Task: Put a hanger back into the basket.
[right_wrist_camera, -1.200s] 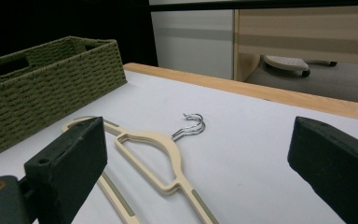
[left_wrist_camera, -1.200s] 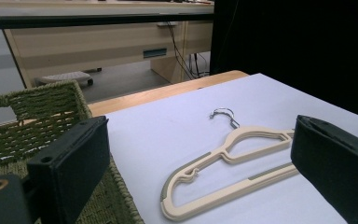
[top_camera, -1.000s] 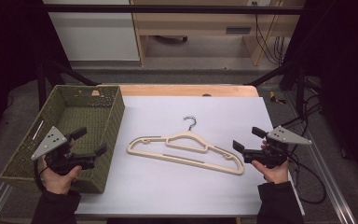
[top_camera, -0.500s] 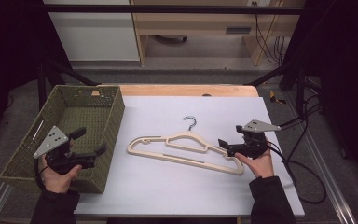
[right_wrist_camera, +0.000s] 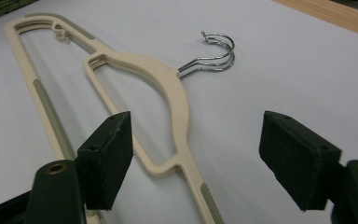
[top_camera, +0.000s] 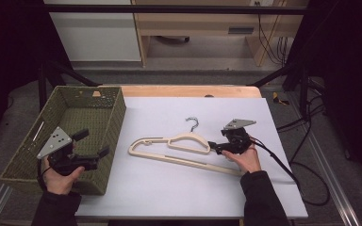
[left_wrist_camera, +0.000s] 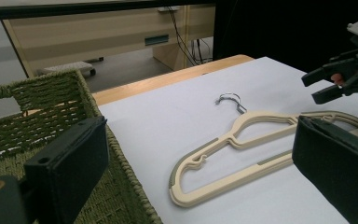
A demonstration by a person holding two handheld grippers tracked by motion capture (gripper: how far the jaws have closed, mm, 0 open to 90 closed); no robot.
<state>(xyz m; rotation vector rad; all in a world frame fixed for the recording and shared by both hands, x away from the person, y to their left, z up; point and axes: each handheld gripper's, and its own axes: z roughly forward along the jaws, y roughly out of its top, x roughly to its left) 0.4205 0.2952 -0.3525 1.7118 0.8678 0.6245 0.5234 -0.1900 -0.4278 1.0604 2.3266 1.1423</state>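
From above, a cream hanger lay mid-tabletop, the right gripper at its right shoulder. The left gripper hovered open-jawed over a green basket at the left edge. Its view showed wide jaws. The right gripper's jaws, just closing, straddled the hanger's arm without touching.

Green woven basket on table's left; wooden bench, cables behind.
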